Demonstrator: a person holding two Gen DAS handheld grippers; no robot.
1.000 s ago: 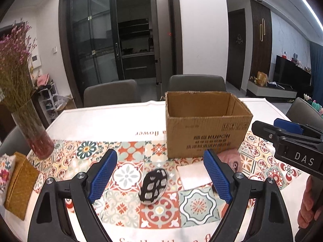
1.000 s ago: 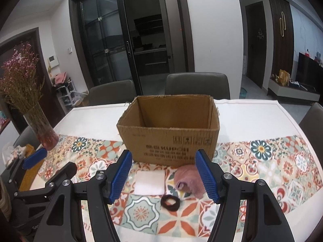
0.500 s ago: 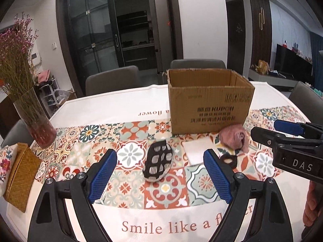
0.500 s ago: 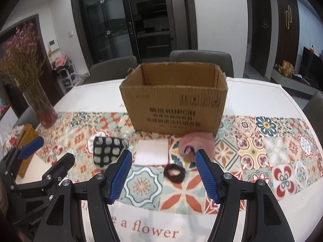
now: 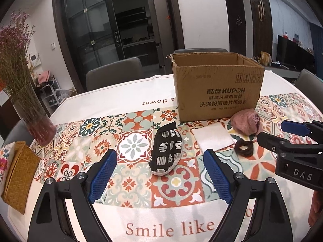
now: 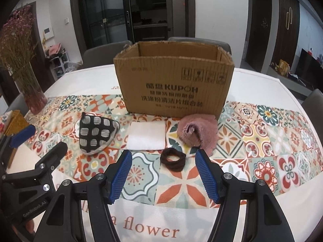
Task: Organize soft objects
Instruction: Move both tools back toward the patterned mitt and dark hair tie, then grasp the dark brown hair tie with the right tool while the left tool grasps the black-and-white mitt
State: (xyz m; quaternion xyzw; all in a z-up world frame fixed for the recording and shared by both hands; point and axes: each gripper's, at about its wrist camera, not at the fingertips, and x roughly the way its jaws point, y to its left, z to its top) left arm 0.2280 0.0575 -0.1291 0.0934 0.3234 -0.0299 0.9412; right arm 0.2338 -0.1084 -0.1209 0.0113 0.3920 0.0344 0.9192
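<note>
We hold both grippers above the near edge of the bench [image 6: 272, 84], which is covered by a patterned cloth. Our left gripper [image 5: 160, 173] has its fingers spread wide and empty, lined up with the black-and-white pouch [image 5: 166, 151] lying ahead of them. Our right gripper [image 6: 163, 176] is likewise released, its fingers framing the dark hair tie [image 6: 173, 159] just beyond their tips. A white folded cloth [image 6: 146, 138] lies between the pouch and a pink fuzzy cloth [image 6: 199, 134], which touches the front of the open cardboard box [image 6: 174, 80]. A vase of dried flowers [image 5: 24, 92] stands at the far left.
</note>
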